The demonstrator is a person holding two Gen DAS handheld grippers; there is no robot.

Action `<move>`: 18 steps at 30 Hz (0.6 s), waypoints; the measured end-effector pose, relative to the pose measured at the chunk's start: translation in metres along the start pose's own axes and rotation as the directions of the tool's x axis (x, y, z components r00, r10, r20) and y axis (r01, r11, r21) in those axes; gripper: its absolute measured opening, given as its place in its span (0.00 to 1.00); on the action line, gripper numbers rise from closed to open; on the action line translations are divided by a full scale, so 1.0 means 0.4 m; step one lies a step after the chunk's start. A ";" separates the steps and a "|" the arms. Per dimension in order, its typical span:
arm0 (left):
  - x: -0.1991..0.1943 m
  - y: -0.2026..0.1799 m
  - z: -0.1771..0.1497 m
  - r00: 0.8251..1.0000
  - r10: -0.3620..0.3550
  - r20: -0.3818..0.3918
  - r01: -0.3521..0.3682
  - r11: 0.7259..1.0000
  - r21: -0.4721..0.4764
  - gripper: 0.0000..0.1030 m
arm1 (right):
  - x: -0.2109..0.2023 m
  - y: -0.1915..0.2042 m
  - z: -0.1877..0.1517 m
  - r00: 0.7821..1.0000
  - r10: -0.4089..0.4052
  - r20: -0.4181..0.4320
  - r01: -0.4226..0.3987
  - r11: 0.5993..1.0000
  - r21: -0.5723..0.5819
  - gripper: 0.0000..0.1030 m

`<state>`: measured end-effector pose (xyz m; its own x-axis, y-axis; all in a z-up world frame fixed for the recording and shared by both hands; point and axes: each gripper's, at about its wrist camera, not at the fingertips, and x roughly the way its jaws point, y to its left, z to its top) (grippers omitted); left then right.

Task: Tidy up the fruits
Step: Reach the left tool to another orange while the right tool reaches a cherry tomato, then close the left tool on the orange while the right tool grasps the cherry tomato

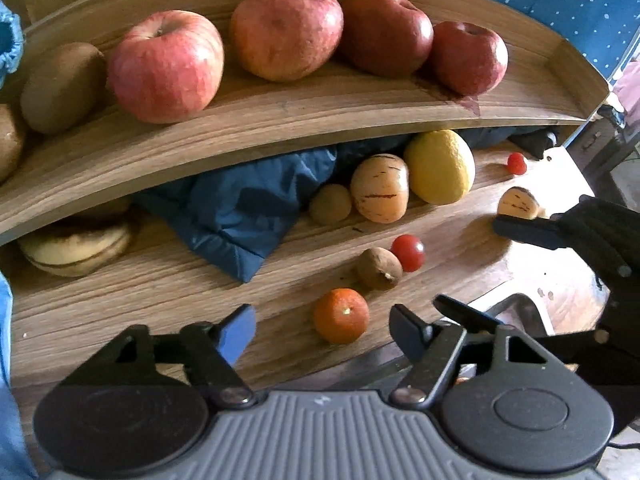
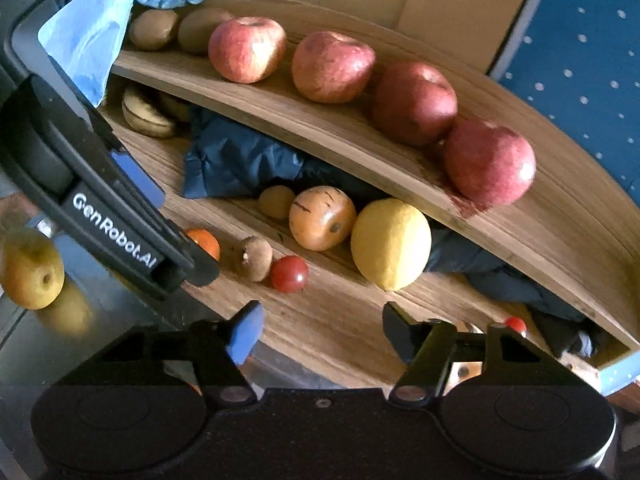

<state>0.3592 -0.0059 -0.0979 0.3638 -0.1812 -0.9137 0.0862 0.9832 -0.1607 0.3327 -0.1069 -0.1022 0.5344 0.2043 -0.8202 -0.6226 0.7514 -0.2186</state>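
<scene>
Currently, the wide, empty left gripper (image 1: pixel 324 330) is being aligned with the tangerine (image 1: pixel 341 315), requiring closure next.

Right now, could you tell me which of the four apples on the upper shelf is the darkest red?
The third apple from the kiwi end; its skin is deep, even red, while the others look pinker or mottled.

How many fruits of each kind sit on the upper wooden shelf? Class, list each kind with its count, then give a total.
On the upper shelf:
Apples: 4
Kiwis: 2
Total: 6
</scene>
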 end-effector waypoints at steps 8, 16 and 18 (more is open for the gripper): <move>0.004 0.000 0.004 0.999 -0.037 0.001 0.037 0.999 -0.001 0.43 | 0.034 0.009 0.024 0.999 0.039 0.005 -0.039 0.999 -0.015 0.43; 0.010 -0.003 0.009 0.998 -0.056 0.003 0.056 0.998 0.008 0.34 | 0.058 0.009 0.036 0.998 0.070 -0.004 -0.070 0.998 -0.004 0.36; 0.008 -0.002 0.008 0.998 -0.055 0.004 0.055 0.998 0.010 0.34 | 0.066 0.009 0.038 0.997 0.077 -0.011 -0.077 0.997 0.000 0.33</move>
<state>0.3632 -0.0073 -0.0995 0.3626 -0.2353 -0.9018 0.1156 0.9715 -0.2070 0.3532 -0.0894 -0.1166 0.4787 0.2546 -0.8403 -0.6620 0.7333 -0.1550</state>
